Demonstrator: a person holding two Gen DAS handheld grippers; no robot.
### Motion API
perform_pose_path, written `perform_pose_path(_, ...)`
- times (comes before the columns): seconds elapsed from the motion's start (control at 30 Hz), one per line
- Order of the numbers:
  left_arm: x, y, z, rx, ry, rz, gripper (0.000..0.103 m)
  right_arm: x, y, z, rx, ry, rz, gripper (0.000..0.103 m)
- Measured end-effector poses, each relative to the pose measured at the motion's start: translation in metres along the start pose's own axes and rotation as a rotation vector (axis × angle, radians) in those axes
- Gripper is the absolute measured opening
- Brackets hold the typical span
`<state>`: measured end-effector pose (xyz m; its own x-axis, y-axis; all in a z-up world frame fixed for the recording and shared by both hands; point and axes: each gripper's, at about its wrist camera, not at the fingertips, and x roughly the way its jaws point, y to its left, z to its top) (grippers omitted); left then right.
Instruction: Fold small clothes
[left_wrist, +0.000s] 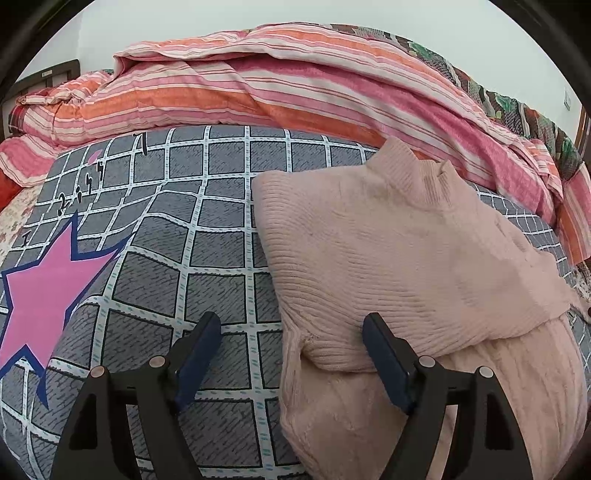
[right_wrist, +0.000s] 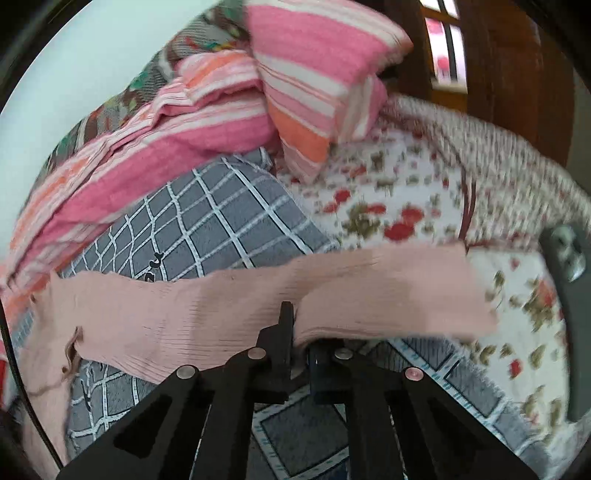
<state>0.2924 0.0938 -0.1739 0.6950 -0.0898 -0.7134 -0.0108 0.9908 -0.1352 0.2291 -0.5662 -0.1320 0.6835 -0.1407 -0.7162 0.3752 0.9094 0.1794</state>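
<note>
Pink ribbed knit: the sweater (left_wrist: 406, 258) lies on the grey checked blanket (left_wrist: 207, 236) on the bed, collar toward the striped quilt (left_wrist: 258, 81) at the far side, one layer already folded over the lower part.

Left claw (left_wrist: 291, 354): spread, nothing between the pads. Its right finger (left_wrist: 384, 362) sits over the folded edge of the sweater; its left finger (left_wrist: 199, 354) is over bare blanket. I cannot tell whether the right finger touches the knit.

Right claw (right_wrist: 295, 332): pressed together, pinching an edge of the sweater (right_wrist: 221, 306). From there a band of knit runs across the view to both sides, with the blanket and a flowered sheet (right_wrist: 399, 206) visible beyond. The right wrist view is smeared, so the edge looks to be in transit rather than settled.

Risks from here, as judgement:
- The pinch is on a thin edge, close to the finger roots. A quick pull could slip the knit out of the pads, and the flap would drop short of its line.
- The knit is stretchy and heavy. Dragging one edge may pull the whole sweater across the blanket and undo the fold already lying there, since the left claw pins nothing.
- The blanket is soft and wrinkled; it may ride along with the sweater.
- If the left claw closes where it is, it may catch both layers at once.
</note>
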Motion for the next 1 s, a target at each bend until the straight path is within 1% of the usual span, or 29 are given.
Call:
perform_pose_path(0.07, 0.000, 0.001, 0.000, -0.002, -0.001, -0.004, 0.078, -0.017, 0.019, 0.004, -0.073, -0.042, -0.049, 0.006)
perform_pose_path(0.17, -0.002, 0.002, 0.000, -0.010, -0.006, -0.015, 0.078, -0.041, 0.045, 0.009, -0.147, -0.090, -0.063, 0.006)
perform_pose_path(0.23, -0.003, 0.003, -0.001, -0.012, -0.010, -0.017, 0.078, -0.062, 0.070, 0.012, -0.202, -0.127, -0.073, 0.006)
perform_pose_path(0.4, -0.006, 0.007, -0.001, -0.039, -0.022, -0.041, 0.080, -0.106, 0.136, 0.017, -0.316, -0.198, -0.051, 0.006)
perform_pose_path(0.43, -0.007, 0.008, -0.001, -0.047, -0.026, -0.045, 0.080, -0.116, 0.155, 0.017, -0.340, -0.209, -0.038, 0.006)
perform_pose_path(0.5, -0.011, 0.014, -0.002, -0.083, -0.037, -0.048, 0.080, -0.128, 0.187, 0.018, -0.374, -0.224, -0.004, 0.006)
perform_pose_path(0.6, -0.024, 0.026, -0.003, -0.150, -0.055, -0.023, 0.080, -0.143, 0.243, 0.013, -0.436, -0.233, 0.055, 0.006)
perform_pose_path(0.63, -0.027, 0.030, -0.004, -0.167, -0.056, -0.026, 0.080, -0.145, 0.260, 0.010, -0.452, -0.230, 0.074, 0.006)
perform_pose_path(0.7, -0.040, 0.048, -0.010, -0.244, -0.061, -0.084, 0.080, -0.148, 0.303, 0.004, -0.485, -0.206, 0.140, 0.006)
perform_pose_path(0.73, -0.042, 0.054, -0.012, -0.266, -0.055, -0.100, 0.080, -0.149, 0.324, -0.002, -0.496, -0.191, 0.174, 0.006)
perform_pose_path(0.77, -0.048, 0.064, -0.015, -0.294, -0.040, -0.113, 0.080, -0.147, 0.340, -0.007, -0.502, -0.180, 0.201, 0.006)
perform_pose_path(0.83, -0.058, 0.078, -0.020, -0.312, -0.039, -0.110, 0.080, -0.139, 0.385, -0.024, -0.517, -0.135, 0.287, 0.006)
perform_pose_path(0.87, -0.063, 0.081, -0.023, -0.315, -0.041, -0.104, 0.080, -0.135, 0.396, -0.031, -0.517, -0.118, 0.312, 0.006)
perform_pose_path(0.9, -0.072, 0.089, -0.027, -0.322, -0.044, -0.089, 0.080, -0.124, 0.419, -0.044, -0.514, -0.080, 0.361, 0.006)
perform_pose_path(0.97, -0.084, 0.100, -0.035, -0.322, -0.047, -0.075, 0.080, -0.106, 0.449, -0.068, -0.508, -0.031, 0.424, 0.007)
perform_pose_path(1.0, -0.092, 0.105, -0.041, -0.313, -0.052, -0.064, 0.080, -0.094, 0.461, -0.081, -0.512, -0.009, 0.441, 0.008)
